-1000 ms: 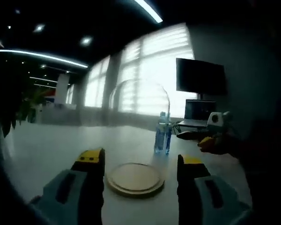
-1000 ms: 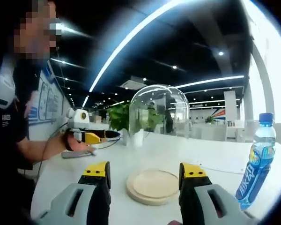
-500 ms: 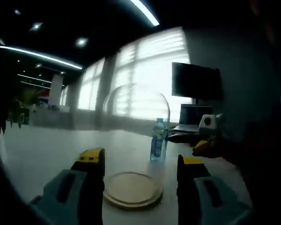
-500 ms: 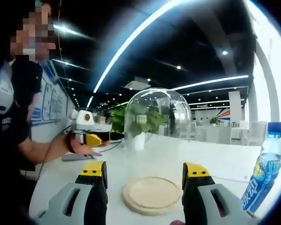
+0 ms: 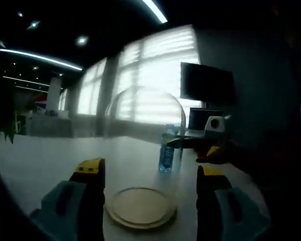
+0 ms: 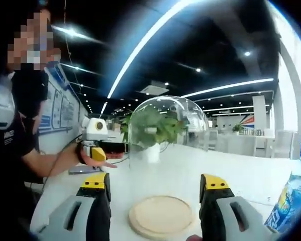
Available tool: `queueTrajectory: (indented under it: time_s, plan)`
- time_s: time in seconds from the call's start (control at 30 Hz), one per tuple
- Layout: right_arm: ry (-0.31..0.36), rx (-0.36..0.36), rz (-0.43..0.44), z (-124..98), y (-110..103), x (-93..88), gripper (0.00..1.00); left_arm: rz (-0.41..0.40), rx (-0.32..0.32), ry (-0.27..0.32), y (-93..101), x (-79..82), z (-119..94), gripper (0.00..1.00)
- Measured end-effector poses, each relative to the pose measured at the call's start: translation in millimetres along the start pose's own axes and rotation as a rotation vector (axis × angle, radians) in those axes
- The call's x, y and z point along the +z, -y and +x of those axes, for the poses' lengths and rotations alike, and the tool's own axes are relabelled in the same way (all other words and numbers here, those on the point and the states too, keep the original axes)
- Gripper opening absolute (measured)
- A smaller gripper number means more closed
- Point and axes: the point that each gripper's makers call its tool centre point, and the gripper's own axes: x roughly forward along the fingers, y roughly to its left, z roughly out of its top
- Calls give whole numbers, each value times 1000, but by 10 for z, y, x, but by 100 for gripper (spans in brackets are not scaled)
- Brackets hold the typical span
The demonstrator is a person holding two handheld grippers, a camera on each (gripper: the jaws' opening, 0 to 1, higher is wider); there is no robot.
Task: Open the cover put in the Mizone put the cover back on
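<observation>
I judge nothing done yet: the glass cover (image 6: 166, 150) sits on its wooden base (image 6: 162, 217) on the table (image 5: 50, 160), the Mizone bottle (image 5: 166, 150) stands outside just beside it, and my left hand-held gripper (image 5: 148, 188) and right hand-held gripper (image 6: 155, 196) are spread, empty.

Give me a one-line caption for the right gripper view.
Open right gripper faces the glass dome on its wooden base, Mizone bottle standing apart on the white table.

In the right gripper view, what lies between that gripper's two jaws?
The round wooden base with the glass dome cover standing on it; the Mizone bottle is off to the side.
</observation>
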Motion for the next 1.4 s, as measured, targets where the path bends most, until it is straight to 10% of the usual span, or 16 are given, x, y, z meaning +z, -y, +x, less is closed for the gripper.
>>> queueTrajectory:
  time_s: [0.53,1.4]
  plan:
    - [25,120,46,118,56,137,71,-42,-117,44,26,143,127,69]
    - [-9,204,-40,326,226,199,71,54,-182,-122,-161,126,264,66]
